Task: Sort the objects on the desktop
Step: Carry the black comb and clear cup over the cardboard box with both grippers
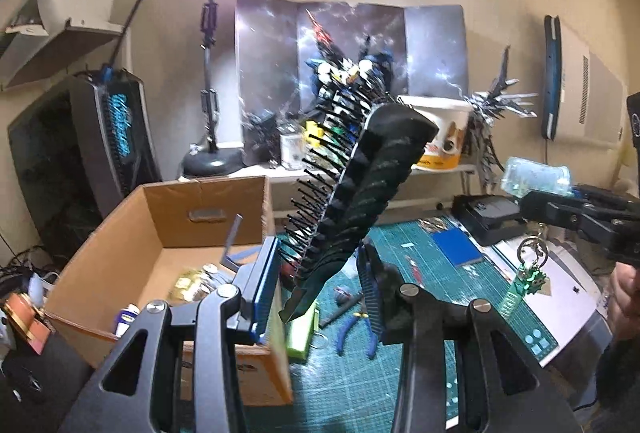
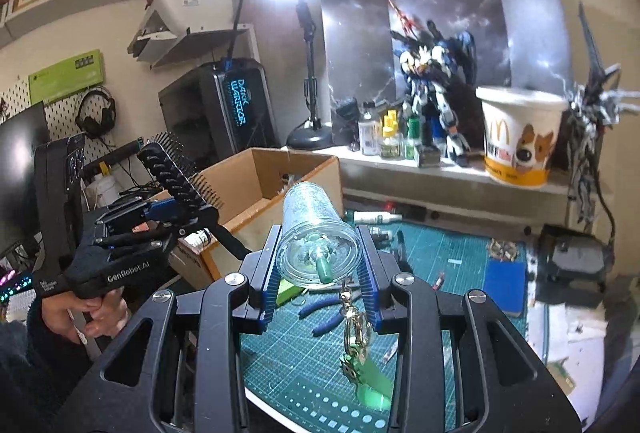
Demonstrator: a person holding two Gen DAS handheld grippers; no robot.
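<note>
Currently, a black hairbrush (image 1: 360, 193) is gripped by the left tongs (image 1: 320, 285), and a clear jar (image 2: 318, 233) with a green keychain (image 2: 360, 365) by the right tongs (image 2: 320, 273), above the tabletop (image 2: 440, 253).

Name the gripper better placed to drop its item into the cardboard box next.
Left. The left gripper, holding the black hairbrush, sits right beside the open cardboard box; the right gripper, with its clear cylinder, is farther off.

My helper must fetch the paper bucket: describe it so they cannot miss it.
Start at the storm-sky backdrop against the back wall. On the white shelf below it, right of the blue-and-white robot model, stands the paper bucket. Only it has golden arches and a cartoon dog.
</note>
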